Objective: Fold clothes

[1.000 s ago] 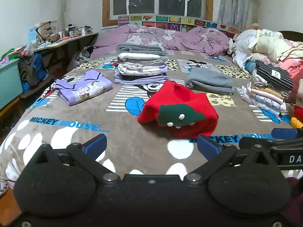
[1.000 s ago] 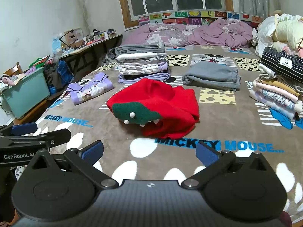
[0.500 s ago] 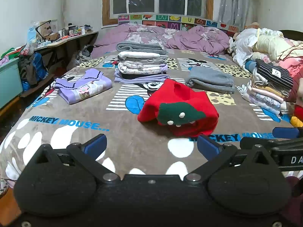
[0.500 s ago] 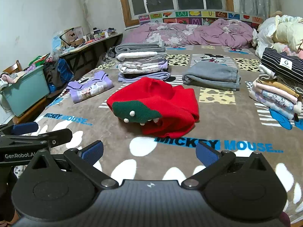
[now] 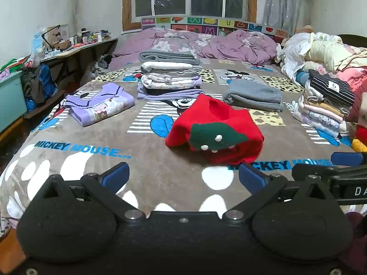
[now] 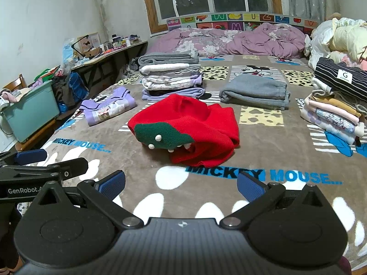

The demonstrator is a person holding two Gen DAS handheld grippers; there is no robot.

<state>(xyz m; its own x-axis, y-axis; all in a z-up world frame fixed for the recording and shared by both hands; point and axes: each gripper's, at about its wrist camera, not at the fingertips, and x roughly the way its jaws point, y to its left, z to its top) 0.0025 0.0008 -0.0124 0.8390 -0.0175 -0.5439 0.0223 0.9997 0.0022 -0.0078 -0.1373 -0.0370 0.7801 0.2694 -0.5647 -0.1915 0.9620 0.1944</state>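
A: Where is the red sweater (image 5: 215,129)?

B: Bunched in a loose heap on the bed (image 5: 80,151), near the middle of the brown Mickey Mouse blanket, just beyond the lettering. A green patch (image 6: 161,134) with white bobbles faces the cameras.

A: And the fingers?

B: The left gripper (image 5: 183,175) has its blue-tipped fingers (image 5: 115,174) spread wide, holding nothing, hovering over the blanket short of the sweater. The right gripper (image 6: 181,182) is the same: fingers (image 6: 251,185) apart, empty, apart from the sweater. Each gripper shows at the edge of the other's view, so they sit side by side.

A: What else is on the bed?

B: A tall stack (image 5: 169,75) of folded clothes behind the sweater, a folded lilac top (image 5: 99,106) to its left, a folded grey piece (image 6: 254,91) to the right, and another stack (image 6: 335,105) at the far right topped by a striped garment. A crumpled purple quilt (image 5: 213,45) lies by the headboard.
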